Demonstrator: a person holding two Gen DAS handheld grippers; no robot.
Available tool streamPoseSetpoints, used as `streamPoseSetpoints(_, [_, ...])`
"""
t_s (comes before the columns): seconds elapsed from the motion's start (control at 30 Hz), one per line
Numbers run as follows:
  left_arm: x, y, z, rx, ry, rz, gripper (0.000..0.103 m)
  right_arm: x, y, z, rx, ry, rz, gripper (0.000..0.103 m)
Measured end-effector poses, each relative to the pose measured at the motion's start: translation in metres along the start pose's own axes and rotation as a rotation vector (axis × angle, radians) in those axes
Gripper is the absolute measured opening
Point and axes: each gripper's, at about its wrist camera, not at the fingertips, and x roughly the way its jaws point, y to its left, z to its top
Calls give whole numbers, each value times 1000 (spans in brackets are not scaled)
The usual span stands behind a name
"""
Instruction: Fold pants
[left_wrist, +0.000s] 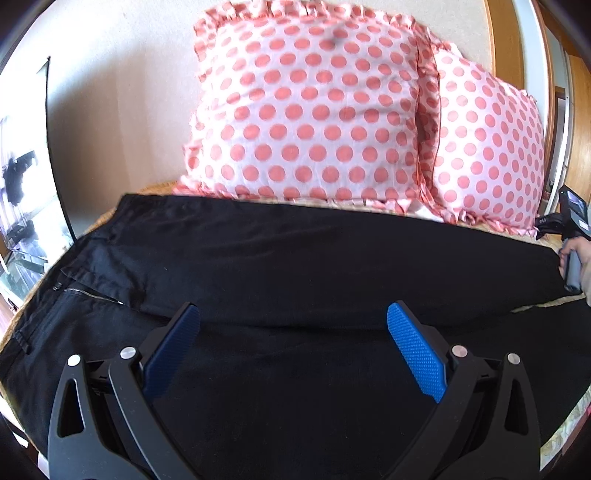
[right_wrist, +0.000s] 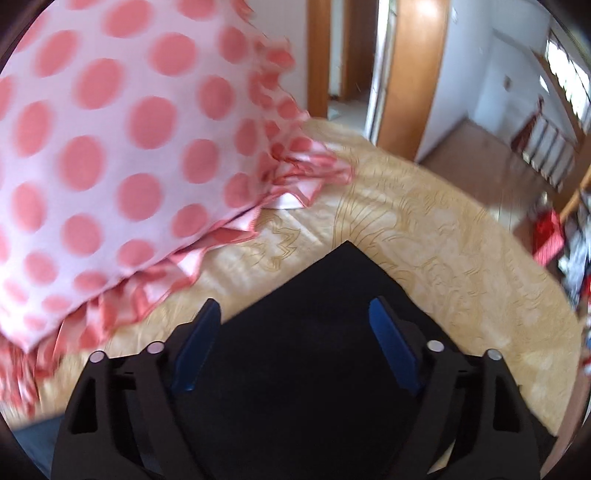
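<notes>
Across a bed (right_wrist: 424, 236) with a cream, embossed cover lie the black pants (left_wrist: 295, 258), matte cotton, spread lengthwise below two pink polka-dot frilled pillows (left_wrist: 314, 110). We judge them folded leg over leg, with the crosswise folds left to do. Our left gripper (left_wrist: 293, 314) hovers mid-garment, blue ribbed pads wide, empty. Our right gripper (right_wrist: 293, 310) stands open over the hem corner, gripping nothing.
</notes>
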Motion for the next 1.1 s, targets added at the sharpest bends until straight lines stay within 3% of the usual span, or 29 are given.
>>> streamPoseSetpoints(0.23, [8, 1, 1, -9, 35, -15, 101, 17, 7, 1, -9, 1, -37, 75])
streamPoseSetpoints(0.4, [13, 1, 1, -9, 58, -7, 101, 21, 8, -6, -47, -28, -46, 65])
streamPoseSetpoints(0.5, [15, 1, 1, -9, 65, -1, 101, 15, 0, -8, -56, -46, -29, 34])
streamPoseSetpoints(0.53, [15, 1, 1, -9, 66, 0, 101, 15, -6, -8, -44, -39, -12, 10])
streamPoseSetpoints(0.67, [13, 2, 1, -11, 58, 8, 101, 8, -25, -9, 7, -34, 94, 3])
streamPoseSetpoints(0.87, [0, -1, -2, 17, 20, 30, 101, -41, -53, -25, 1, -134, 216, 2])
streamPoseSetpoints(1.1, [-28, -4, -7, 31, -30, 18, 101, -113, -104, -81, -29, -231, 359, 2])
